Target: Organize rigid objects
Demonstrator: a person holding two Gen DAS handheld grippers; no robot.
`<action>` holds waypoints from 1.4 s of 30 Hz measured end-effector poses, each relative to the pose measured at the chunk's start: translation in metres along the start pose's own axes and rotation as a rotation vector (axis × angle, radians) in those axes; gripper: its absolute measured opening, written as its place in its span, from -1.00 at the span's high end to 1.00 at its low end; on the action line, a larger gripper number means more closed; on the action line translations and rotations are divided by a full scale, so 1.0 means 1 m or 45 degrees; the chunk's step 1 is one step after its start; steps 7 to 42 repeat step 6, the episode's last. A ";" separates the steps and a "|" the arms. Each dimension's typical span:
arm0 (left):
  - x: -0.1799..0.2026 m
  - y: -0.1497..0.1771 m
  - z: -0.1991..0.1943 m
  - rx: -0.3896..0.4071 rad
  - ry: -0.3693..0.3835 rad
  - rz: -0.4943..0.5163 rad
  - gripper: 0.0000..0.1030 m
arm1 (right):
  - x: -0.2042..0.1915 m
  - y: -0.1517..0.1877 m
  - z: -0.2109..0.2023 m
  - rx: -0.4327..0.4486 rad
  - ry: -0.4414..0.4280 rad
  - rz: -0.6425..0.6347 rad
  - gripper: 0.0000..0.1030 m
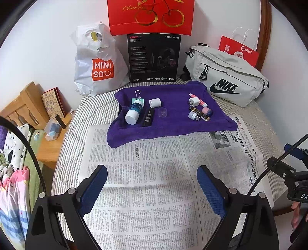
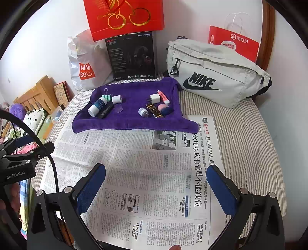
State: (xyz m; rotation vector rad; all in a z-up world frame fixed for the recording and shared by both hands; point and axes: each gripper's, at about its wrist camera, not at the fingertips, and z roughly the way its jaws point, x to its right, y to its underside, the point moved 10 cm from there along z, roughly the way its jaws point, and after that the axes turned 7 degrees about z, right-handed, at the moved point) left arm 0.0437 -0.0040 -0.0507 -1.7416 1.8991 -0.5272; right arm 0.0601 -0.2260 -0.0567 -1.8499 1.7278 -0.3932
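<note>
Two clusters of small rigid items lying on purple towel [image 1: 173, 123]: white-capped bottle [image 1: 134, 112] group left, white charger plug [image 1: 194, 101] group right. Both grippers' fingers hovering spread apart, holding nothing, over newspaper [image 1: 154, 173]: left gripper [image 1: 152, 189], right gripper [image 2: 156, 189]. Sorted already or awaiting sorting — can't tell.

The red cherry bag [image 1: 151, 16] is cut off by the top edge in both views. The headset box [image 1: 154, 57] hides its lower part. Newspaper [image 1: 146, 184] print is too blurred to read (headlines excepted). Labels on the small bottle [image 1: 134, 112] are illegible.
</note>
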 end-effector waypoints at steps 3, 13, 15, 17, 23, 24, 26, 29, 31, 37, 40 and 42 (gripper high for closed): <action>0.000 0.000 0.001 -0.003 0.002 -0.004 -0.83 | 0.001 0.000 0.001 -0.001 0.001 0.003 -1.00; -0.001 0.001 0.005 -0.004 -0.004 -0.014 -0.92 | 0.001 0.001 0.004 -0.009 0.002 0.000 -1.00; -0.001 0.001 0.005 -0.004 -0.004 -0.014 -0.92 | 0.001 0.001 0.004 -0.009 0.002 0.000 -1.00; -0.001 0.001 0.005 -0.004 -0.004 -0.014 -0.92 | 0.001 0.001 0.004 -0.009 0.002 0.000 -1.00; -0.001 0.001 0.005 -0.004 -0.004 -0.014 -0.92 | 0.001 0.001 0.004 -0.009 0.002 0.000 -1.00; -0.001 0.001 0.005 -0.004 -0.004 -0.014 -0.92 | 0.001 0.001 0.004 -0.009 0.002 0.000 -1.00; -0.001 0.001 0.005 -0.004 -0.004 -0.014 -0.92 | 0.001 0.001 0.004 -0.009 0.002 0.000 -1.00; -0.001 0.001 0.005 -0.004 -0.004 -0.014 -0.92 | 0.001 0.001 0.004 -0.009 0.002 0.000 -1.00; -0.001 0.001 0.005 -0.004 -0.004 -0.014 -0.92 | 0.001 0.001 0.004 -0.009 0.002 0.000 -1.00; -0.001 0.001 0.005 -0.004 -0.004 -0.014 -0.92 | 0.001 0.001 0.004 -0.009 0.002 0.000 -1.00; -0.001 0.001 0.005 -0.004 -0.004 -0.014 -0.92 | 0.001 0.001 0.004 -0.009 0.002 0.000 -1.00; -0.001 0.001 0.005 -0.004 -0.004 -0.014 -0.92 | 0.001 0.001 0.004 -0.009 0.002 0.000 -1.00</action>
